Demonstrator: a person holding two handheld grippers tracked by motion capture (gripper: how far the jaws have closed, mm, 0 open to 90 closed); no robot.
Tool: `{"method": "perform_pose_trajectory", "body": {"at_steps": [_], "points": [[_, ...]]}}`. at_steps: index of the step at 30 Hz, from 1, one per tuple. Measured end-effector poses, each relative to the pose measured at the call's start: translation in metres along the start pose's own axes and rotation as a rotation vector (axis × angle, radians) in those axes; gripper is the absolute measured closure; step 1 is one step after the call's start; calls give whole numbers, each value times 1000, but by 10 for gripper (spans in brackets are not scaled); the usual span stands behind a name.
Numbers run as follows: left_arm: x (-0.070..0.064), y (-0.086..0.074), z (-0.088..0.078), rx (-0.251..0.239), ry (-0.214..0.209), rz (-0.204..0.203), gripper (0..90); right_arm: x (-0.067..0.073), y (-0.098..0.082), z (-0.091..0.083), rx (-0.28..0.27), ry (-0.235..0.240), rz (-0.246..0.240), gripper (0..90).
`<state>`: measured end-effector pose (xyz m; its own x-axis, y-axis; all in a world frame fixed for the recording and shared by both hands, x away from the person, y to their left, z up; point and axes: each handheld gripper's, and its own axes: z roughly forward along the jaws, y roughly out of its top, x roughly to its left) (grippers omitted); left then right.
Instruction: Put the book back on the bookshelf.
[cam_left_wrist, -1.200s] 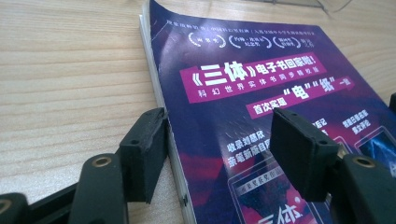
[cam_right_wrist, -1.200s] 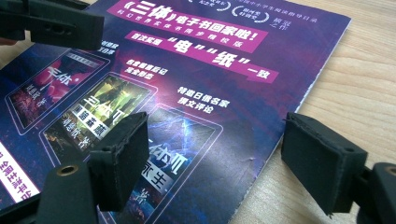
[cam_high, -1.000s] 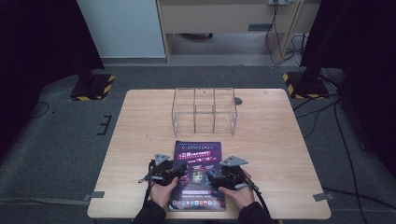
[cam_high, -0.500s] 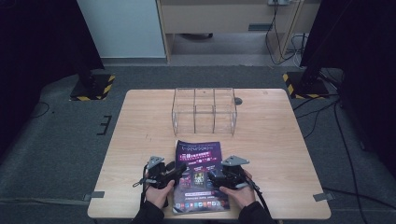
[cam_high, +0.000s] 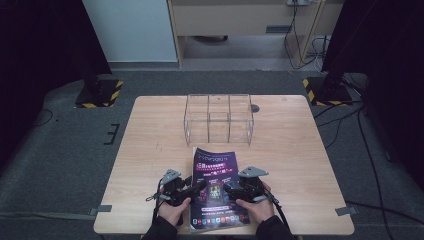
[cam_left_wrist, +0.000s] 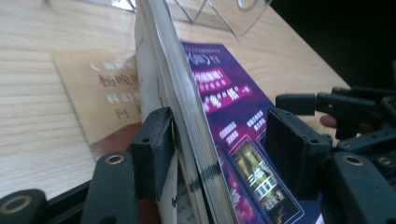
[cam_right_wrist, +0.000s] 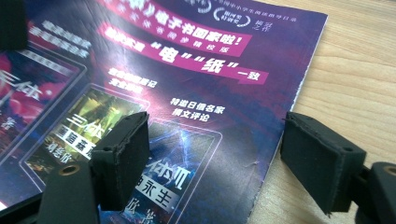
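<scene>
One wooden desk (cam_high: 150, 150) carries one clear wire-framed organizer (cam_high: 218, 118) and one purple magazine (cam_high: 216, 187), which lies just in front of the organizer at the desk's near edge. Two tongs flank the magazine: the left tongs (cam_high: 196, 188) straddle its lifted left edge, jaws apart; the right tongs (cam_high: 229, 190) gape wide over its right edge.

Your high view looked forward and down from above your side of the table (cam_high: 300, 150), taking in the whole top from well back. Your left gripper view sat low and very close, looking along the magazine's (cam_left_wrist: 224, 107) raised edge toward the far side. Your right gripper view looked down on that cover (cam_right_wrist: 187, 70) at close range. All three shared the magazine.
</scene>
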<state>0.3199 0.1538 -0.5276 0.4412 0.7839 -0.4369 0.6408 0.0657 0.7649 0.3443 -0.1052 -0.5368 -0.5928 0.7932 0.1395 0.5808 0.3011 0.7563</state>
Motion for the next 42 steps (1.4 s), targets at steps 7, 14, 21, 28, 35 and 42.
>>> {"method": "perform_pose_trajectory", "body": {"at_steps": [7,14,21,28,35,42], "points": [[2,3,11,55,21,22,391,0,0,0,2,3,-2,242],[-6,1,22,122,48,63,533,-1,0,0,-3,1,-4,252],[-5,5,20,129,51,56,656,-1,0,-1,-1,1,8,258],[-10,9,16,114,45,73,760,-4,0,-1,-9,22,19,249],[-17,14,10,76,15,89,800,-15,4,-12,-58,39,38,219],[-26,20,-1,4,-15,121,822,-26,9,-24,-97,68,47,203]]}}
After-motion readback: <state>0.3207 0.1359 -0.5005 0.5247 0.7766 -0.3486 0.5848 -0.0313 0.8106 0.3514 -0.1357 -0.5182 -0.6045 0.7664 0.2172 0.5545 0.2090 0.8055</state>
